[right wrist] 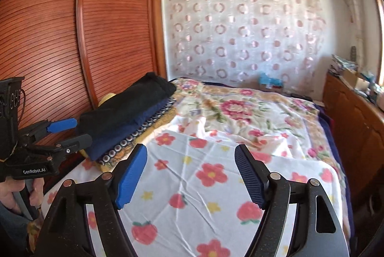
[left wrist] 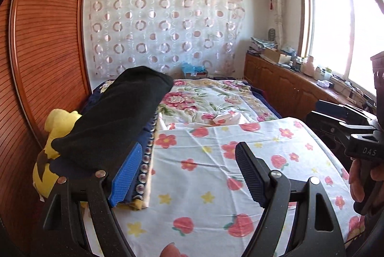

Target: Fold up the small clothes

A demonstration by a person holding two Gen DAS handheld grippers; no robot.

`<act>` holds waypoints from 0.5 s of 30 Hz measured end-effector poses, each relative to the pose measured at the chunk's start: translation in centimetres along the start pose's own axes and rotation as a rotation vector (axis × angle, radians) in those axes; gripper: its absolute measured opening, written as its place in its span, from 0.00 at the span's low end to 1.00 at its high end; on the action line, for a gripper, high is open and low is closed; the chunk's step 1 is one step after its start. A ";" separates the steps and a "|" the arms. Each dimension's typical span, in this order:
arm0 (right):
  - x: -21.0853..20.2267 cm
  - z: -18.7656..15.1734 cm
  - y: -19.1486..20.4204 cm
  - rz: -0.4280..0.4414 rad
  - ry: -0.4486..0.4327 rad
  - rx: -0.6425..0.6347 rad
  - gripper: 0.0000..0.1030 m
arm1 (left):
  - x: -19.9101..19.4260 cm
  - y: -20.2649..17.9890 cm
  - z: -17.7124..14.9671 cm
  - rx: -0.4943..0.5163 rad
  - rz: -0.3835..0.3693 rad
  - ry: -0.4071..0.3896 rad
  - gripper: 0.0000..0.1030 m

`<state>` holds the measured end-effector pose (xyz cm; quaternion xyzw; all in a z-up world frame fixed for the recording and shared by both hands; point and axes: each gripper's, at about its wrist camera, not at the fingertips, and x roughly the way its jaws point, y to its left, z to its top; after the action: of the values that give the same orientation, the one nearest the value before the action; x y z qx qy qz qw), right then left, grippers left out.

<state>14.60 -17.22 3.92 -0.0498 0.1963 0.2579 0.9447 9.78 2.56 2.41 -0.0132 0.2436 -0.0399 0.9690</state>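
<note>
Both grippers spread wide, nothing between the fingers. Left gripper [left wrist: 189, 175] hovers over the strawberry sheet [left wrist: 216, 161], its blue pad [left wrist: 126, 175] just beside the clothes stack; right gripper [right wrist: 192, 173] also above the strawberry sheet [right wrist: 192, 185], nearer the middle of it

Landmark = folded stack at the wardrobe side of the bed. Top of stack: folded black garment [left wrist: 120, 118], long and flat, also seen from the right wrist [right wrist: 129, 101]. Under it a navy garment [right wrist: 124, 130], and below that a piece with a row of shiny round studs along its edge [right wrist: 134, 137], sitting on something yellowish. A yellow and black garment [left wrist: 55, 137] lies on the wardrobe side of the stack, partly under the black one

Strawberry sheet lies flat, a bit creased, right of the stack and touching its edge. Beyond it a floral blanket [right wrist: 252, 113] covers the bed, with a small pale folded item [left wrist: 225, 118] on it, too small to tell what

Wooden slatted wardrobe [right wrist: 72, 41] left of the stack. Circle-pattern curtain [left wrist: 163, 29] behind the stack on the far wall. Low wooden cabinet [left wrist: 283, 86] with clutter under the window [left wrist: 336, 29], well apart from the stack, across the bed
</note>
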 end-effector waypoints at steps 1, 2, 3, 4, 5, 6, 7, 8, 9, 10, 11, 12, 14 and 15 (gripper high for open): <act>-1.0 -0.3 0.1 -0.017 -0.009 0.010 0.75 | -0.3 -0.5 0.1 0.006 -0.001 -0.006 0.78; -2.1 -0.5 0.2 -0.037 -0.018 0.023 0.75 | -0.6 -1.0 0.3 0.012 0.000 -0.012 0.78; -2.9 -0.8 0.4 -0.052 -0.027 0.031 0.75 | -1.1 -1.5 0.3 0.018 0.002 -0.022 0.78; -4.0 -1.0 0.6 -0.073 -0.041 0.040 0.75 | -1.4 -1.9 0.4 0.020 0.004 -0.027 0.78; -5.0 -1.3 1.0 -0.091 -0.052 0.047 0.75 | -1.9 -2.3 0.5 0.023 0.005 -0.036 0.78; -5.8 -1.7 1.0 -0.103 -0.061 0.054 0.75 | -2.3 -2.6 0.6 0.022 0.005 -0.044 0.78; -6.8 -1.8 1.3 -0.116 -0.073 0.064 0.75 | -2.7 -2.9 0.7 0.022 0.003 -0.052 0.78; -7.5 -1.9 1.6 -0.125 -0.081 0.069 0.75 | -3.0 -3.1 0.7 0.023 -0.001 -0.058 0.78; -8.3 -2.1 1.9 -0.136 -0.089 0.076 0.75 | -3.4 -3.3 0.8 0.023 -0.002 -0.063 0.78; -9.1 -2.3 2.2 -0.146 -0.096 0.080 0.75 | -3.8 -3.5 0.8 0.021 -0.001 -0.068 0.78; -9.4 -2.5 2.5 -0.153 -0.099 0.083 0.75 | -4.1 -3.6 0.9 0.019 -0.002 -0.074 0.78; -9.4 -2.5 2.9 -0.160 -0.104 0.089 0.75 | -4.4 -3.7 0.9 0.019 -0.004 -0.079 0.78; -10.3 -3.0 3.6 -0.171 -0.114 0.097 0.75 | -5.1 -4.0 1.0 0.028 -0.005 -0.091 0.78; -10.7 -3.3 3.8 -0.175 -0.122 0.102 0.75 | -5.1 -4.4 1.0 0.031 -0.003 -0.094 0.78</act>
<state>3.04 -19.59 5.19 -0.0028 0.1465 0.1665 0.9751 5.41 -1.39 5.88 -0.0006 0.1970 -0.0445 0.9794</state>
